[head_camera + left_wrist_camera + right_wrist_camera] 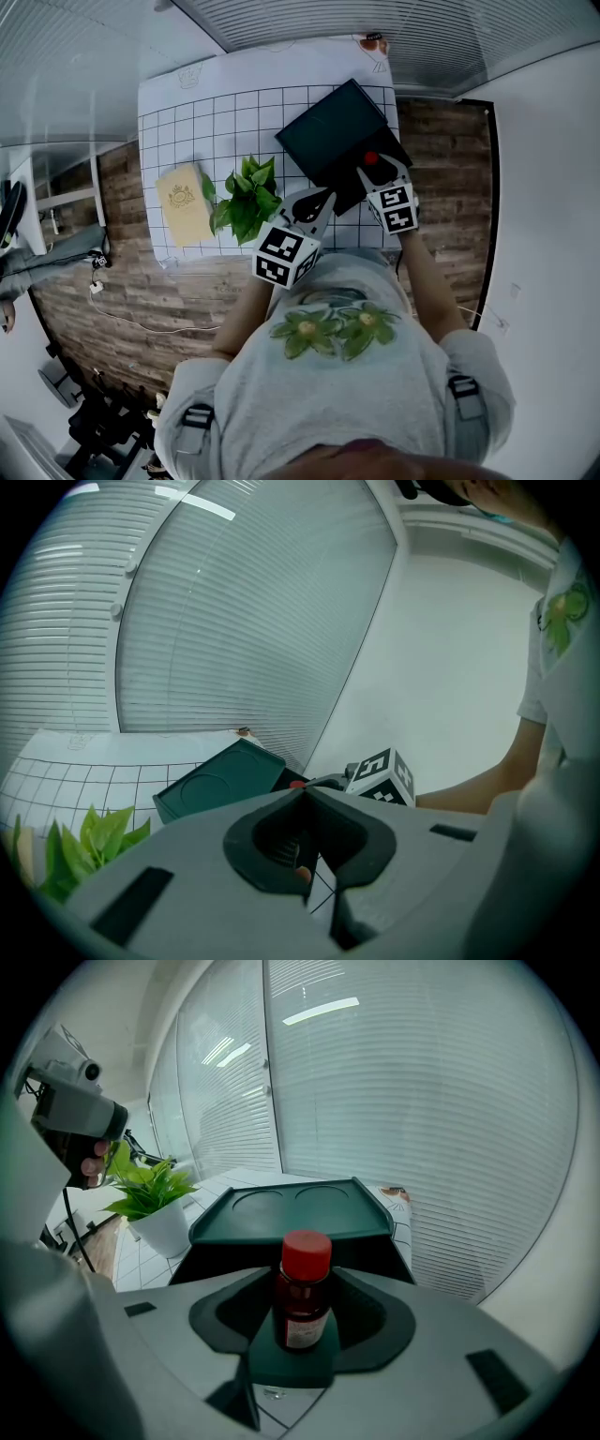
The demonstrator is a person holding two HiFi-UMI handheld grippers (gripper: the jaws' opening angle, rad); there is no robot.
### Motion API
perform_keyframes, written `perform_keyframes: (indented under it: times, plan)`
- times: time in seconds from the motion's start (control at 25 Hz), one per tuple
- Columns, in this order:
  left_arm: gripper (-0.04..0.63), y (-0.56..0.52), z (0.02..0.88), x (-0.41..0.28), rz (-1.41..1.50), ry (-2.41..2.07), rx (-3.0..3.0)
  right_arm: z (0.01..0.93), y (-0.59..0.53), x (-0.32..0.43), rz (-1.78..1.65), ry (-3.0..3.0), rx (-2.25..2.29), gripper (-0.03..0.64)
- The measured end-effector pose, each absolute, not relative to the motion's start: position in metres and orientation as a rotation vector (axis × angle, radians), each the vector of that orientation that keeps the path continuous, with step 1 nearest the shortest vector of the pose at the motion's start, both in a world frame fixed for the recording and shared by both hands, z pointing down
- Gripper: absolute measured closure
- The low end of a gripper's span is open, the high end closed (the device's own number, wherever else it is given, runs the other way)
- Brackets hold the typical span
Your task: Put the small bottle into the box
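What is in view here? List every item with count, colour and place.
small bottle: one, brown with red cap, held by the right gripper.
box: one, dark green, lid open, far right of the mat.
potted plant: one, green leaves, white pot, mid-mat.
card: one, pale yellow, left of the potted plant.
mat: one, white with grid, on the table.
table: one, brown wood.
left gripper: one, grey, shut, empty.
right gripper: one, grey, shut on the small bottle.
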State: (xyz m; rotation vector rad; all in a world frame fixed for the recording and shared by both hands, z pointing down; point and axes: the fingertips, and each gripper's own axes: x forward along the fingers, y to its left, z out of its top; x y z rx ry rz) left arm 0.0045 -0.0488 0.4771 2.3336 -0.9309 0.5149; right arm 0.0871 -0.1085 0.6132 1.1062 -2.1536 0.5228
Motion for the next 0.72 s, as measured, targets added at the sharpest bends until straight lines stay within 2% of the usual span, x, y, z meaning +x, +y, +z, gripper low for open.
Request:
perform_keyframes:
  times: [0.72]
  plan:
    - [0.588, -0.043, 0.476, 0.008, 0.514, -0.916, 2.358, 0.616, -0.092, 0.090, 0.488, -2.103, 1.072, 0.417]
